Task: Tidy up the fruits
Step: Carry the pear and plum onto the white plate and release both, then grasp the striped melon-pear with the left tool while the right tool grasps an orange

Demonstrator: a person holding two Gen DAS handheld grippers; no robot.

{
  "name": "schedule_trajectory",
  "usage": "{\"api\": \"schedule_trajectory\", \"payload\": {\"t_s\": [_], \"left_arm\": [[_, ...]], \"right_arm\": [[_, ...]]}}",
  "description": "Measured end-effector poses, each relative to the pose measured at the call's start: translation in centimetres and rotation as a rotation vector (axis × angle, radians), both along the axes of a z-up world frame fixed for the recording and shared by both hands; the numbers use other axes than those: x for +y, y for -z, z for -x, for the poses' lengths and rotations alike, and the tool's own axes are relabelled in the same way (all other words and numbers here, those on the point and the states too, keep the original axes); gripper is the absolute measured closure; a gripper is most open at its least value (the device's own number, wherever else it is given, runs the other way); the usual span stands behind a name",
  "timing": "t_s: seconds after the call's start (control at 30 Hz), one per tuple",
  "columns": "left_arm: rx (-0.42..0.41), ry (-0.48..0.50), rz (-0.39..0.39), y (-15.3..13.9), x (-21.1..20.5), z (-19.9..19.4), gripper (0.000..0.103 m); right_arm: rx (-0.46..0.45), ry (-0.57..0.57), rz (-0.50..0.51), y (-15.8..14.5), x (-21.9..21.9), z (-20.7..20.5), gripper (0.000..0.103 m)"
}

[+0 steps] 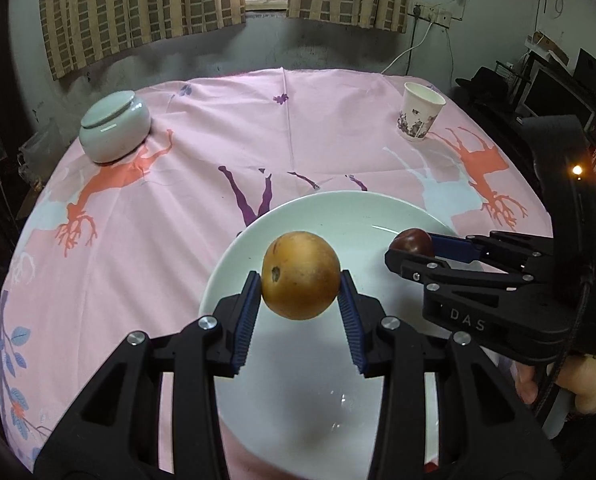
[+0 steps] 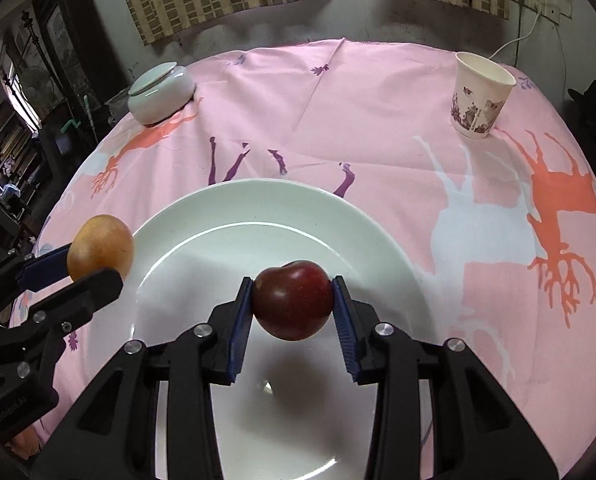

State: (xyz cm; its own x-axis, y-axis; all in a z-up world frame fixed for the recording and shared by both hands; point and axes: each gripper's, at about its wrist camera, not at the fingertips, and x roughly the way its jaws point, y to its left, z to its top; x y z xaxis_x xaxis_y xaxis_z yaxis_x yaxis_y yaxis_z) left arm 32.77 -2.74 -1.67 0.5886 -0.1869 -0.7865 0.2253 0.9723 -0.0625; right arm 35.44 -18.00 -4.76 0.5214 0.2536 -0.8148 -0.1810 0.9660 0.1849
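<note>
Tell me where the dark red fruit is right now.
The dark red fruit is clamped in the right tongs, held above the white plate. In the left wrist view it sits right of the orange-brown fruit.

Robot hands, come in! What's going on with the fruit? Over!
Left gripper shut on orange fruit. Right gripper shut on red fruit. Both above plate. Nothing blocking.

Bare cloth (image 2: 337,120) is lying open beyond the plate (image 2: 377,240); a jar (image 2: 160,94) and cup (image 2: 479,96) are flanking it far off.
</note>
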Motion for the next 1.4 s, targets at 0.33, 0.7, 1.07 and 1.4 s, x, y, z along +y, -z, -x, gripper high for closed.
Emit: {"api": "schedule_trajectory", "payload": {"t_s": [0.33, 0.7, 1.07, 1.4], "left_arm": [[0.081, -0.004, 0.036, 3.7, -0.3, -3.8, 0.061], [-0.144, -0.066, 0.026, -3.7, 3.6, 6.4, 0.008], [-0.072, -0.109, 0.039, 2.5, 6.3, 25.7, 0.002], [-0.072, -0.092, 0.006, 4.7, 5.9, 30.3, 0.002]], "right_arm": [[0.063, -0.029, 0.015, 1.7, 0.7, -2.0, 0.058], [-0.237, -0.042, 0.168, -7.6, 0.6, 10.0, 0.019], [-0.292, -0.062, 0.263, -2.7, 2.6, 33.5, 0.001], [-0.182, 0.077, -0.067, 0.8, -0.5, 32.6, 0.020]]}}
